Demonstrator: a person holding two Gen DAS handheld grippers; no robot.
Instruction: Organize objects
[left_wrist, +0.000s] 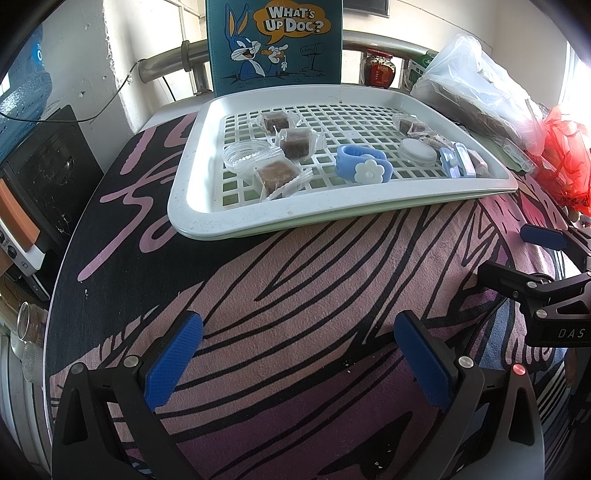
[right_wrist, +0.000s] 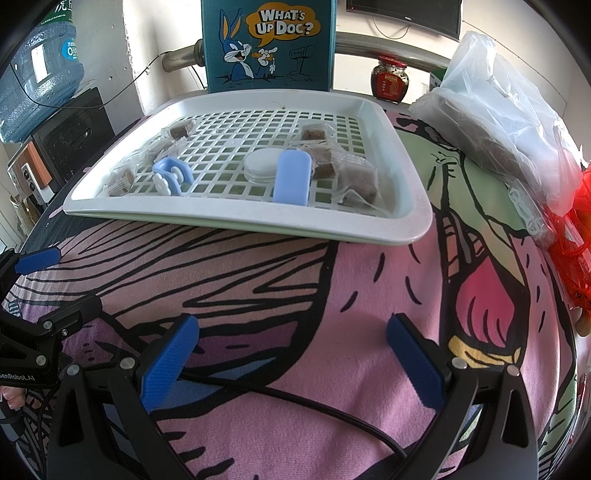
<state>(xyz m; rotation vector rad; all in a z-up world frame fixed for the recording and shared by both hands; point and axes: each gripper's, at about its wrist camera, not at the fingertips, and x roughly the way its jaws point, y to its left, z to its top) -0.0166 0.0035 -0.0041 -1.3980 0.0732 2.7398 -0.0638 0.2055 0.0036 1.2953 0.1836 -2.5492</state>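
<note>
A white slatted tray (left_wrist: 236, 218) (right_wrist: 229, 225) lies on the patterned cloth ahead of both grippers. On it lie several wrapped brown cakes (left_wrist: 279, 175) (right_wrist: 356, 181), a clear round lid (left_wrist: 245, 153), a small white-capped jar (left_wrist: 417, 152) (right_wrist: 263, 165), a blue ring with a white flower (left_wrist: 364, 164) (right_wrist: 170, 177) and a light blue case (left_wrist: 456, 164) (right_wrist: 292, 181). My left gripper (left_wrist: 298, 354) is open and empty above the cloth, short of the tray. My right gripper (right_wrist: 293, 354) is open and empty too; it also shows in the left wrist view (left_wrist: 517, 254).
A blue "What's Up Doc?" box (left_wrist: 275, 40) (right_wrist: 267, 44) stands behind the tray. A clear plastic bag (right_wrist: 498, 107) and a red bag (left_wrist: 565, 155) lie at the right. A red-lidded jar (right_wrist: 389, 79) and a water bottle (right_wrist: 37, 70) stand behind. A black cable (right_wrist: 295, 398) crosses the cloth.
</note>
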